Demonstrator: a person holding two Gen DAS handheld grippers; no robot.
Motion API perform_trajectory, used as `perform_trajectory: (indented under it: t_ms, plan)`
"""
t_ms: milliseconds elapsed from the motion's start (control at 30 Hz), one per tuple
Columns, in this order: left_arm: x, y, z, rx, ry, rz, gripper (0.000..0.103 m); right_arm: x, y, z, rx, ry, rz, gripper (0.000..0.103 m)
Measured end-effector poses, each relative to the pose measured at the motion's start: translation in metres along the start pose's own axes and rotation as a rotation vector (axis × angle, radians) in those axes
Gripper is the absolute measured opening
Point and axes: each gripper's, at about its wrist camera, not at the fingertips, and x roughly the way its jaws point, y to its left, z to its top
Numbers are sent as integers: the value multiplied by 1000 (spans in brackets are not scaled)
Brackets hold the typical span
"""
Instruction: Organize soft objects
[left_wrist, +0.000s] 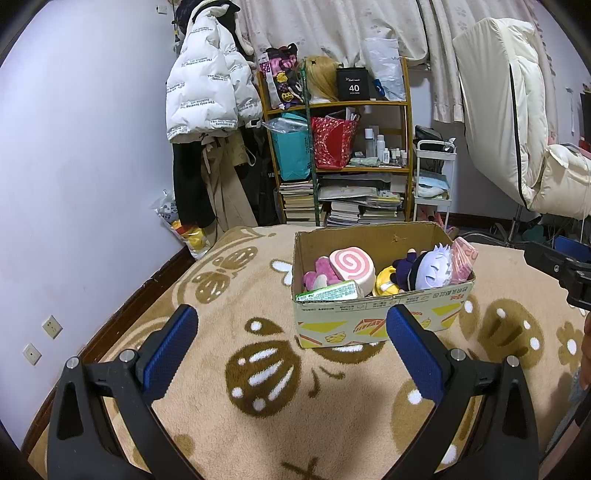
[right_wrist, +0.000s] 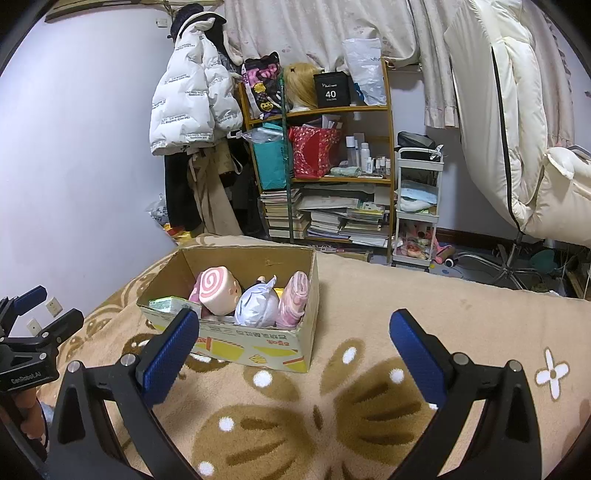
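Observation:
A cardboard box (left_wrist: 380, 312) (right_wrist: 255, 341) stands on a beige patterned blanket. Inside lie a pink swirl roll plush (left_wrist: 352, 266) (right_wrist: 218, 291), a white-haired doll (left_wrist: 430, 271) (right_wrist: 256, 304), a pink plush (left_wrist: 319, 275), a pink folded cloth (left_wrist: 463, 258) (right_wrist: 293, 299), a yellow toy (left_wrist: 386, 282) and a green packet (left_wrist: 328, 293) (right_wrist: 166, 304). My left gripper (left_wrist: 291, 345) hangs open in front of the box, nothing between its blue pads. My right gripper (right_wrist: 293, 350) is open too, just short of the box's near right corner. The left gripper (right_wrist: 31, 332) also shows at the left edge of the right wrist view.
The blanket (left_wrist: 258, 406) (right_wrist: 443, 306) covers a bed-like surface. Behind it stand a wooden shelf (left_wrist: 340, 147) (right_wrist: 321, 147) with bags, bottles and books, hanging coats (left_wrist: 207, 81), a white trolley (right_wrist: 417, 206) and a cream chair (right_wrist: 524, 147). A person's hand (right_wrist: 26, 417) holds the left tool.

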Motion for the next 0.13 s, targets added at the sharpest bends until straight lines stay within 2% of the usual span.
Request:
perform_trajectory:
  t_ms: [133]
  plan:
    - [0, 0, 0, 0, 1, -2, 101, 0, -1, 0, 0, 0, 1, 103]
